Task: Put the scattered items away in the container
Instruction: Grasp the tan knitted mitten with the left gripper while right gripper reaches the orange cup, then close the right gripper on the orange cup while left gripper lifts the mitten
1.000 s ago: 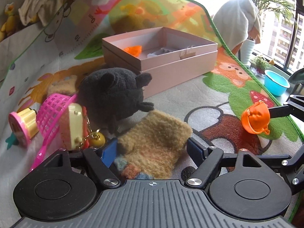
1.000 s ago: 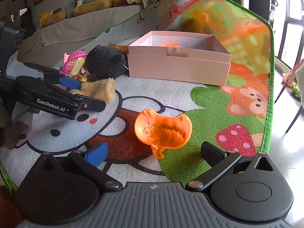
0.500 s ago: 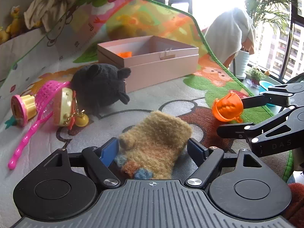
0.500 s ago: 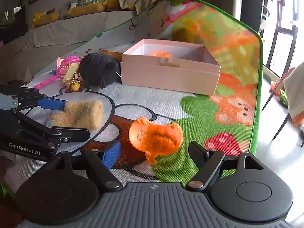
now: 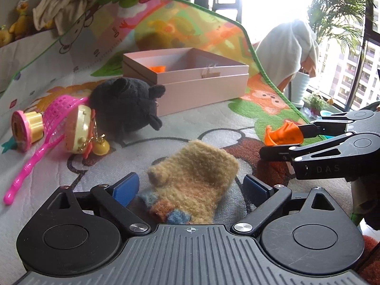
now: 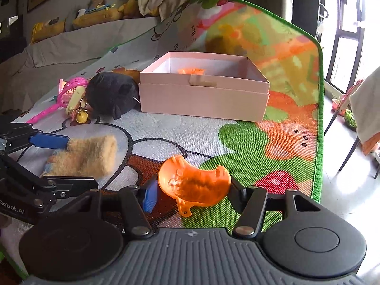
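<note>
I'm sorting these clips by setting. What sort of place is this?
Most likely a home living room or play area: a cartoon play mat, soft toys along a couch back, and tall windows.

my left wrist view sits low over the play mat [image 5: 213, 123], facing the pink box [image 5: 190, 83]. my right wrist view looks from further right toward the same box [image 6: 204, 95]; both share the mat and the tan mitten [image 5: 192, 178].

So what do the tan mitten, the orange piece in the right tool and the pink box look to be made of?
Tan mitten: fuzzy knitted wool or acrylic, going by its matte, hairy surface. Orange piece: thin moulded plastic, glossy and slightly translucent where light passes through. Pink box: matte cardboard or paperboard, judging by its flat thin walls and crisp folded edges.
</note>
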Motion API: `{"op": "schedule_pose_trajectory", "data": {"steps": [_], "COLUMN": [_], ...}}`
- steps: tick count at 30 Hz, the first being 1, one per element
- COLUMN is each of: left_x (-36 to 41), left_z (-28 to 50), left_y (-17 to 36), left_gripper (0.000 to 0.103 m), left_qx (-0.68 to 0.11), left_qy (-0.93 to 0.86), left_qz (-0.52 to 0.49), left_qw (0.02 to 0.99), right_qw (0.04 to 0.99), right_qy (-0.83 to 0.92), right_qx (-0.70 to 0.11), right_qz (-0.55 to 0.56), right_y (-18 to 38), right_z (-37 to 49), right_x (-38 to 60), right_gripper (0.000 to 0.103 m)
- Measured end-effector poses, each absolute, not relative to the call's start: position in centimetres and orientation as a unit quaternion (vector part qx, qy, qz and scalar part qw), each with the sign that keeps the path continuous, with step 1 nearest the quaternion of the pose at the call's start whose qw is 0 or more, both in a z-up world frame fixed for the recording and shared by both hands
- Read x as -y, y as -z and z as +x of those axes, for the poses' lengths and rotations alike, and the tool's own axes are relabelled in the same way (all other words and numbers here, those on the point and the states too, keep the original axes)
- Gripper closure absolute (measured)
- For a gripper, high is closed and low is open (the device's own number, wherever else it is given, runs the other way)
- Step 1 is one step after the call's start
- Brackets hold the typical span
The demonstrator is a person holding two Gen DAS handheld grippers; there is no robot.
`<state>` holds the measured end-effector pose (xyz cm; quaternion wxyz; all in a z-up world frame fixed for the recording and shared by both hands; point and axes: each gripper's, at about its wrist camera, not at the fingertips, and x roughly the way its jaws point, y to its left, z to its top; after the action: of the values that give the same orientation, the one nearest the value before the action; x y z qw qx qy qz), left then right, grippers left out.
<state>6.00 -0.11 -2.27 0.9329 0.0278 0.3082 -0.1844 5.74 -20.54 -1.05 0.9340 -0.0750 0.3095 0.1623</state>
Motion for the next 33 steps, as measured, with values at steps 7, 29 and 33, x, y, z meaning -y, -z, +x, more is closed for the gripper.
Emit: {"op": "schedule_pose_trajectory", "data": {"steps": [7, 29, 33], "left_x": [1.0, -1.5, 2.4], "left_z": [6.1, 6.3, 6.5], "left_y": [2.3, 2.4, 2.1], "left_gripper": [0.000, 0.000, 0.000], "left_qx": [-0.324, -0.299, -0.325], "left_qy": [0.176, 0.202, 0.163], "left_qz": [0.052, -0.040, 0.082], "left_qw": [0.928, 0.932, 0.928], "right_qw": [0.933, 0.936, 0.935], "right_qy": [-0.166, -0.179, -0.183], "right_qx": [-0.315, -0.303, -0.305], "right_qz": [-0.050, -0.005, -0.004], "right_y": [1.1, 0.9, 0.9], "right_z": [6.0, 5.8, 5.8], "right_x": [21.2, 22.5, 22.6], "right_gripper": [0.044, 0.033, 0.033]}}
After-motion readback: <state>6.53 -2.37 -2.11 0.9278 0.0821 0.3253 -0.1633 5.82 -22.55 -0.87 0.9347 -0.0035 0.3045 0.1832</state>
